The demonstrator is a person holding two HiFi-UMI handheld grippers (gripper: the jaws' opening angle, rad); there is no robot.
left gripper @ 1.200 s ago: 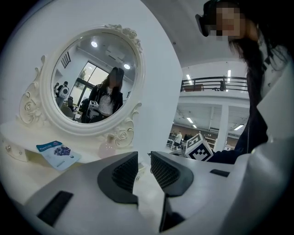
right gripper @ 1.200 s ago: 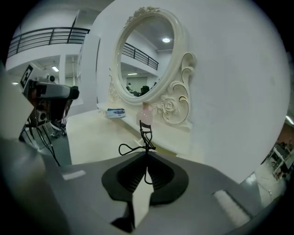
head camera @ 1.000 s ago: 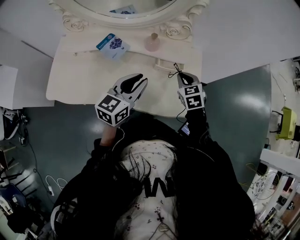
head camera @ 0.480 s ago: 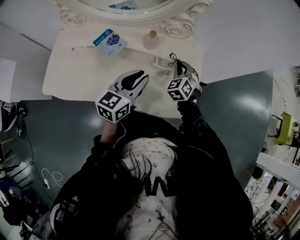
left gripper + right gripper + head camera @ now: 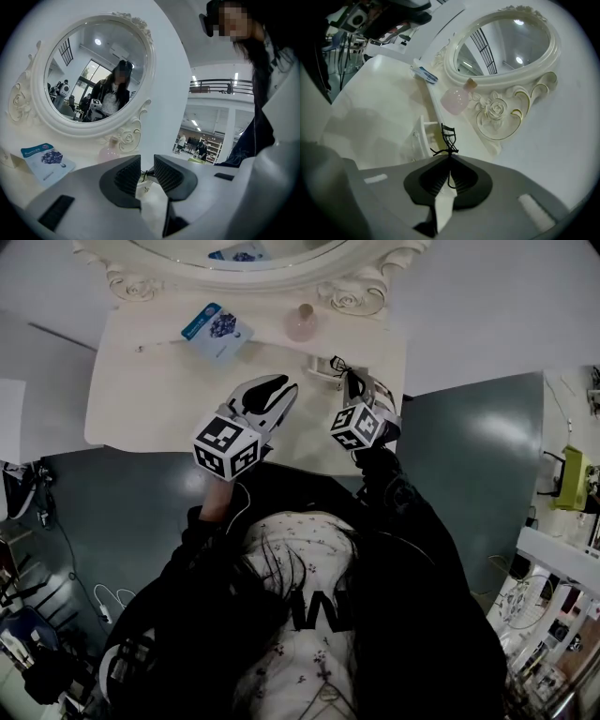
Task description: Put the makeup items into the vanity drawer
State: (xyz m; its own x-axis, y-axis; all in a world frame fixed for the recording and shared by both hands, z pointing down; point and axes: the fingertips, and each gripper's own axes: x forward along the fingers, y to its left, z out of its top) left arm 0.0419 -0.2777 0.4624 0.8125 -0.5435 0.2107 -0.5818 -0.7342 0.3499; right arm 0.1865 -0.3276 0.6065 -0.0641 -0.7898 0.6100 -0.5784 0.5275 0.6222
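- Over the last second the right tongs (image 5: 449, 158) have swung in to the left and turned, carrying the eyelash curler (image 5: 447, 137) closer to the small open drawer (image 5: 421, 136). The left tongs (image 5: 146, 171) have barely shifted.
- The right tongs are clamped on the curler's handles, and its head points out toward the drawer. We cannot tell whether it touches the rim.
- The left tongs stand narrowly apart with nothing between them, hovering over the bench (image 5: 159, 399).
- The drawer sits at the bench's back right, near the pink bottle (image 5: 454, 99). The blue packet (image 5: 217, 331) lies well to the left, below the mirror (image 5: 506, 42).
- We judge the placing to be in hand. We should bring the curler's head clearly past the drawer wall, lower it until it rests inside, and only then ease the tongs apart, so that the thin loops don't catch the rim.
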